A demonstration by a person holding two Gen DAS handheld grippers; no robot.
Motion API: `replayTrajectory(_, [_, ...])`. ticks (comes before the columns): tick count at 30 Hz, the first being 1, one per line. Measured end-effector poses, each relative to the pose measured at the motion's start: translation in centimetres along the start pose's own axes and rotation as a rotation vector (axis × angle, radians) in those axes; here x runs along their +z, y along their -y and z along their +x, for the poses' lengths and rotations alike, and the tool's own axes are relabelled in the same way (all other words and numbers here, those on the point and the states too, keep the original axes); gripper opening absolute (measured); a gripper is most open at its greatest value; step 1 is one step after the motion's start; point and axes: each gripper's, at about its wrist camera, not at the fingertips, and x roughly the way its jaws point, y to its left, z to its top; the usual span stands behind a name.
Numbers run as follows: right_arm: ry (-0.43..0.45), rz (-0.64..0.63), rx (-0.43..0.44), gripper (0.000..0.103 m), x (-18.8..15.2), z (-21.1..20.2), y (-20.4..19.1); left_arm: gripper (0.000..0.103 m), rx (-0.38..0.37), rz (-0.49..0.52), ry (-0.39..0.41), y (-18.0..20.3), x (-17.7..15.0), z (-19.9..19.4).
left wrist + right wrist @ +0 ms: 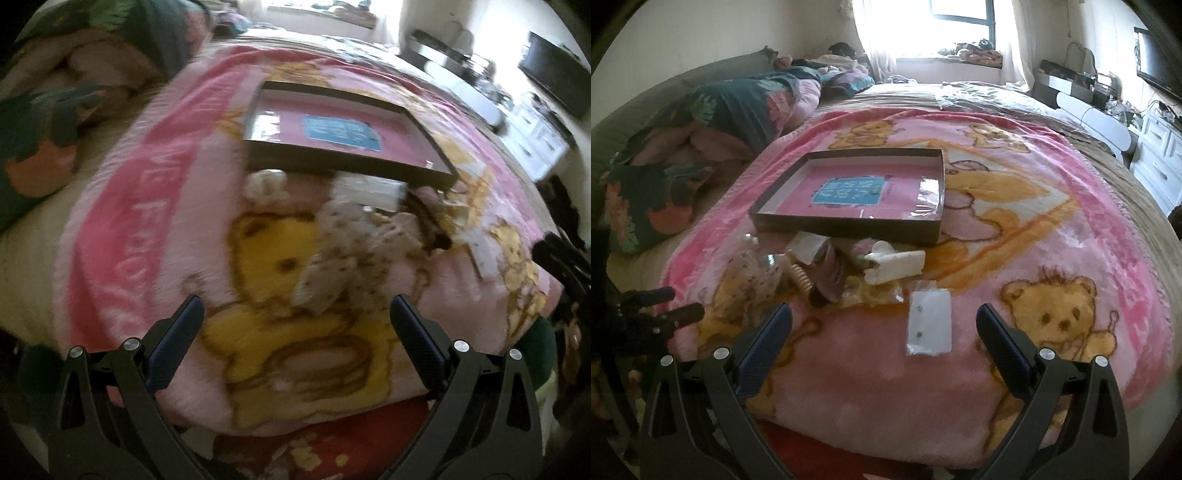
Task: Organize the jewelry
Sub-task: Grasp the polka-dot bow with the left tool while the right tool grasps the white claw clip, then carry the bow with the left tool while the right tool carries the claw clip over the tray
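We are looking at a jumbled pile of jewelry packets (827, 266) lying on the pink bear blanket (1052, 236) just in front of the shallow box tray (849, 192), with one clear earring packet (930, 322) sitting apart, nearer to us. The tray is holding only its pink liner and blue card, so we are judging the sorting barely begun. We are holding the left hand-held gripper (295, 321) and the right hand-held gripper (884, 325) low over the bed, both spread wide and gripping nothing.

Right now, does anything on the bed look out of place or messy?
Yes. The shallow box sits askew, its near edge propped on a jumbled heap of packets instead of lying flat on the pink blanket. One earring card lies apart, nearer the right tool.
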Motion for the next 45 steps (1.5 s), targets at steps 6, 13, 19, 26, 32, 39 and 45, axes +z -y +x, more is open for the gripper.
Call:
replayTrajectory(6, [-0.051, 0.02, 0.01, 0.099, 1.2, 3.0, 1.4, 0.095, -0.026, 0.083, -0.001, 2.4, 0.9, 2.5])
replayTrajectory(13, [-0.153, 0.039, 0.066, 0.099, 2.7, 7.8, 3.2, 0.075, -0.037, 0.107, -0.057, 2.9, 1.2, 5.2])
replayTrajectory(19, [-0.199, 0.039, 0.128, 0.099, 3.5, 10.5, 3.9, 0.04, -0.055, 0.116, -0.054, 2.7, 1.2, 5.8])
replayTrajectory(26, [-0.236, 0.04, 0.219, 0.099, 4.1, 12.9, 4.1, 0.014, -0.094, 0.108, -0.031, 1.9, 1.4, 5.2])
replayTrajectory(32, [-0.243, 0.022, 0.29, 0.072, 4.1, 14.0, 3.6, 0.01, -0.098, 0.071, -0.016, 0.8, 2.0, 4.5])
replayTrajectory(39, [-0.168, 0.017, 0.278, 0.069, 4.0, 12.6, 3.9, 0.009, -0.09, 0.051, 0.015, -0.1, 3.1, 3.2])
replayTrajectory(45, [-0.095, 0.074, 0.239, 0.069, 3.9, 9.9, 6.1, 0.009, -0.08, 0.046, 0.056, -0.5, 4.8, 1.7])
